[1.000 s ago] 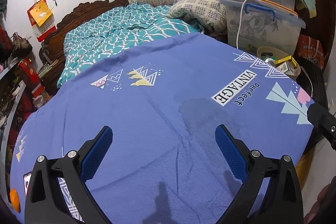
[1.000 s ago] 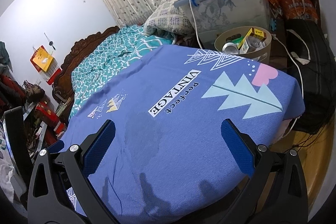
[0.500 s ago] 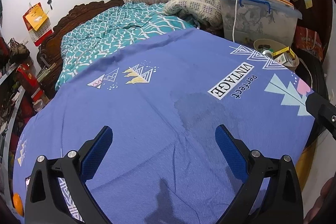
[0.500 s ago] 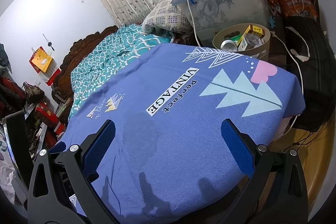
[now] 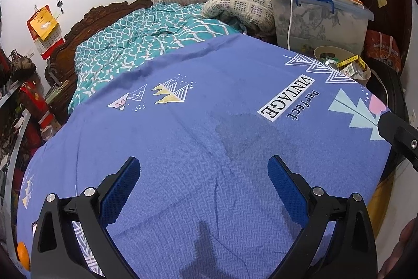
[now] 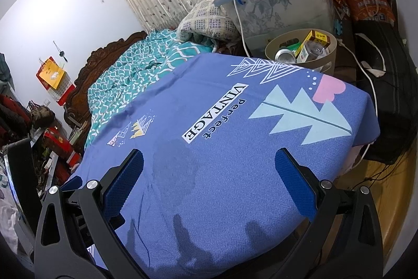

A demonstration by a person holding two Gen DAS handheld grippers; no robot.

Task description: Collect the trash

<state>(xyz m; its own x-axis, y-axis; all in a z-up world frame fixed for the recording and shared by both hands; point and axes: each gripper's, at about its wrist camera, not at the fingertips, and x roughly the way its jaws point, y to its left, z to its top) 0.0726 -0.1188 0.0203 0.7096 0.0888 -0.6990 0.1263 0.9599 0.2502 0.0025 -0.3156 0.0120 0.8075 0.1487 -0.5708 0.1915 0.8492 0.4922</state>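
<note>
left gripper (image 5: 203, 171) jaws apart, empty | right gripper (image 6: 209, 164) jaws apart, empty | both over blue cloth (image 6: 235, 148), nothing left on it | trash in bin (image 6: 300, 51) past far corner, looks done

Round beige bin (image 6: 300, 54) upright beside bed, holding can (image 6: 286, 55), boxes (image 6: 313, 43)

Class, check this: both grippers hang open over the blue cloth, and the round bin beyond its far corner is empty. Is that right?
One error: the bin is not empty. The right wrist view shows a can and a yellow box inside. The left gripper, right gripper and blue cloth are as stated.
</note>
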